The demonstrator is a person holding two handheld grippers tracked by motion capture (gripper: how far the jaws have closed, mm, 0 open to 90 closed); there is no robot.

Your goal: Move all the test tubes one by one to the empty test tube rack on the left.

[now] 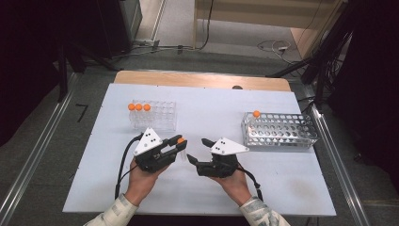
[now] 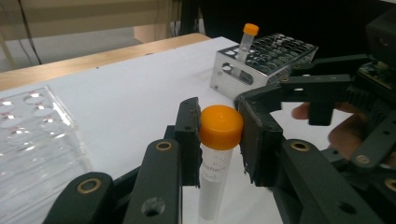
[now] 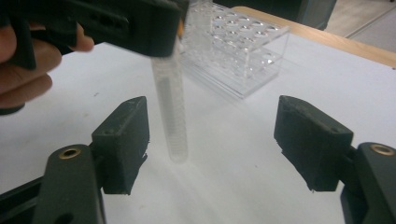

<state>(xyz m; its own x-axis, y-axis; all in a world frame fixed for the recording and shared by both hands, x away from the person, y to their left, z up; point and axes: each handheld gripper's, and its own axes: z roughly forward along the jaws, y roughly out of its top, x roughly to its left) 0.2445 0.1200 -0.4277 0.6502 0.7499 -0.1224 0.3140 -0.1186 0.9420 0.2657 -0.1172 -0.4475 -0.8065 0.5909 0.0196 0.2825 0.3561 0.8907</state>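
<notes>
My left gripper [image 1: 181, 143] is shut on a clear tube with an orange cap [image 2: 221, 126], its pads pressing just at the cap. The tube hangs upright over the white table; its clear body [image 3: 170, 107] reaches down close to the surface. My right gripper [image 1: 197, 149] faces it from the right, open, with the pads [image 3: 123, 140] wide apart and the tube a little beyond them, nearer the left pad. In the left gripper view the right gripper [image 2: 317, 88] stands just behind the held tube.
A clear plastic rack [image 1: 157, 117] at the back left holds three orange-capped tubes [image 1: 139, 107]. A metal rack [image 1: 280, 131] at the right holds one capped tube [image 1: 256, 114] in its near-left corner. The white board [image 1: 202, 188] ends close behind both hands.
</notes>
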